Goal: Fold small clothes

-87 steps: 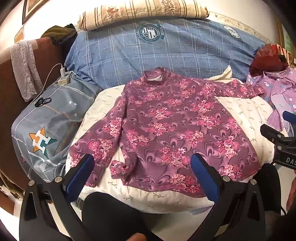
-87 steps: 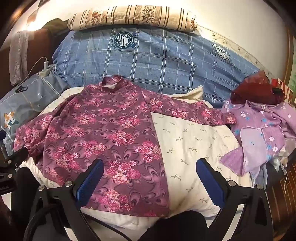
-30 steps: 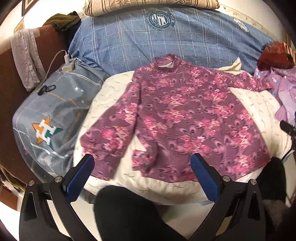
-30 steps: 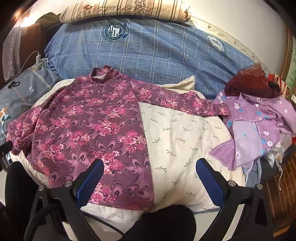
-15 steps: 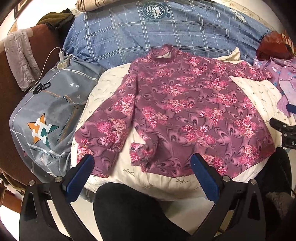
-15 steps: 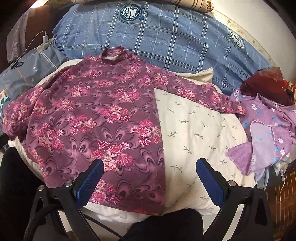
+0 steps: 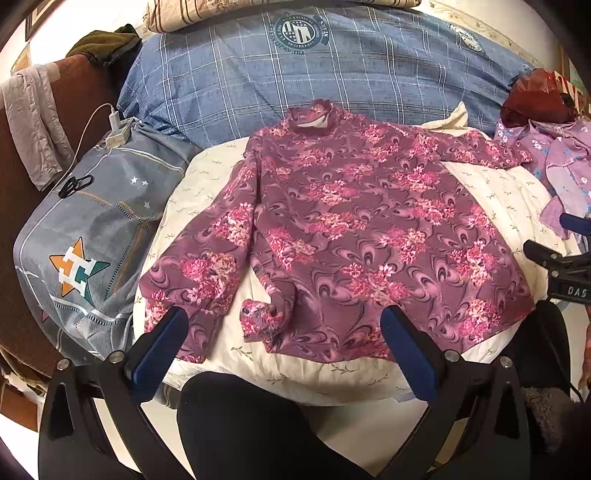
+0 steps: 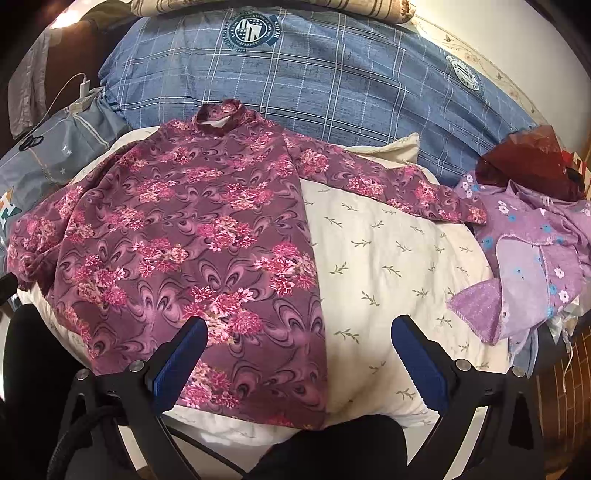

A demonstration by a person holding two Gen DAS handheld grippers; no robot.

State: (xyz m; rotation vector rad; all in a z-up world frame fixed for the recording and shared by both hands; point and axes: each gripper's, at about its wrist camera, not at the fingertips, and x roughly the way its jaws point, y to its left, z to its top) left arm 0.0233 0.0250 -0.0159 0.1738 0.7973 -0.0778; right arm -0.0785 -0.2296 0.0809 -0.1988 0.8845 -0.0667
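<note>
Nearest the cameras, both tools hang above the bed's front edge with nothing between their blue pads: the left gripper (image 7: 282,338) has its jaws spread wide over the hem and curled cuff, and the right gripper (image 8: 299,354) is just as wide apart, one pad over the hem, the other over bare bedding. Just beyond them lies the long-sleeved purple top with pink flower print (image 7: 354,229) (image 8: 192,236), spread flat, collar pointing away, on the cream quilted cover with small leaf sprigs (image 8: 384,258) (image 7: 495,192). Its left sleeve runs down the side and curls back at the cuff; its right sleeve stretches straight out toward the lilac flowered garment (image 8: 532,258) (image 7: 557,162) heaped at the right edge, the cuff touching it. Off to the left sits a grey-blue pillow with an orange and green star emblem (image 7: 92,236), with a white charger and cable (image 7: 118,129) at its far corner. Farther back, a dark red crumpled cloth (image 8: 532,158) rests behind the lilac heap, and a blue checked duvet with round crests (image 7: 332,70) (image 8: 332,77) spans the rear. A striped beige bolster (image 7: 229,11) lies beyond that.
</note>
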